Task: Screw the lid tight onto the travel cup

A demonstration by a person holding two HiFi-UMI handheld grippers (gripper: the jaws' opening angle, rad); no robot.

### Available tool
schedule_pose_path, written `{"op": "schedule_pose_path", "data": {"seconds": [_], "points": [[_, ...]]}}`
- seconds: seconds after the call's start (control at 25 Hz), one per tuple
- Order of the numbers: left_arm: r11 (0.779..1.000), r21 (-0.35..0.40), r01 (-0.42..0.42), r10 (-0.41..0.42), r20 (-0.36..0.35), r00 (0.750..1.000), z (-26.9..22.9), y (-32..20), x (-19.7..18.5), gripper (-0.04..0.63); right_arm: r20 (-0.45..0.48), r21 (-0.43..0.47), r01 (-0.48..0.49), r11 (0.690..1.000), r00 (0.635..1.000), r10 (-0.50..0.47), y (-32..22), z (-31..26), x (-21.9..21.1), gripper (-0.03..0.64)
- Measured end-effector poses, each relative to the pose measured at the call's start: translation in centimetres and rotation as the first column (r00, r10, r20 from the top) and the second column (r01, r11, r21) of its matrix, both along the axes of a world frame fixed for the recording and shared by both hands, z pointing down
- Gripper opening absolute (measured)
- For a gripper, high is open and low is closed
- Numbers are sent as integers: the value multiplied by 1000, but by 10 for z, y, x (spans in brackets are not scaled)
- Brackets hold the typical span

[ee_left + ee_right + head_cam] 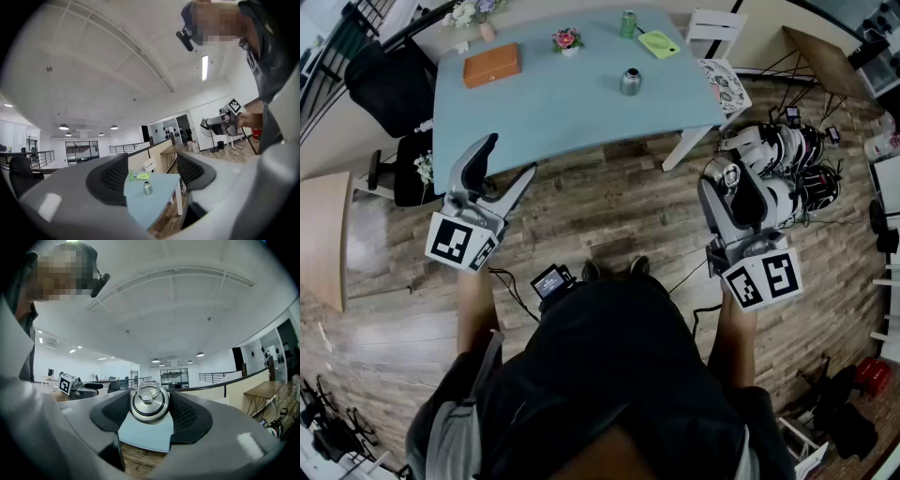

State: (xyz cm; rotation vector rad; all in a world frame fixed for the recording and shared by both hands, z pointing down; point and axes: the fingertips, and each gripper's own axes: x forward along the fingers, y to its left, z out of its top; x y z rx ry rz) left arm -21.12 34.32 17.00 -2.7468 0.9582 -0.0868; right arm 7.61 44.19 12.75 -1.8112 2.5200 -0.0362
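The right gripper is closed on the steel lid, which is clamped between the ribbed pads with its ring handle turned toward the camera. The left gripper is held wide apart, with nothing gripped in it. Both grippers are held off the near edge of the light blue table, above the wooden floor. The travel cup is stood upright on the table toward its right end, well apart from the lid. A brown box is seen at the table's left end. A flower pot is placed by the far edge, and a green can is set at the far right corner.
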Motion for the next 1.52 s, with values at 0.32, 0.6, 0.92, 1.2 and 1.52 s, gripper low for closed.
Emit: {"op": "schedule_pose_path", "data": {"seconds": [0.32, 0.6, 0.92, 1.2, 1.52], "points": [[1000, -3, -12, 12, -1, 1000, 4, -7, -10, 377, -4, -4, -14, 1000, 1000, 14, -6, 4, -12, 265], [1000, 1, -30, 30, -18, 999, 3, -12, -18, 377, -2, -7, -30, 1000, 1000, 30, -6, 3, -21, 265], [999, -17, -40, 39, -25, 999, 11, -21, -8, 377, 87, -16, -27, 1000, 996, 28, -17, 4, -9, 265], [999, -30, 25, -25, -4, 1000, 13, -40, 4, 377, 99, -19, 21, 1000, 995, -19, -56, 8, 16, 264], [993, -43, 109, -109, 20, 994, 11, -63, 40, 377, 118, -32, 124, 992, 986, -120, -115, 16, 50, 264]]}}
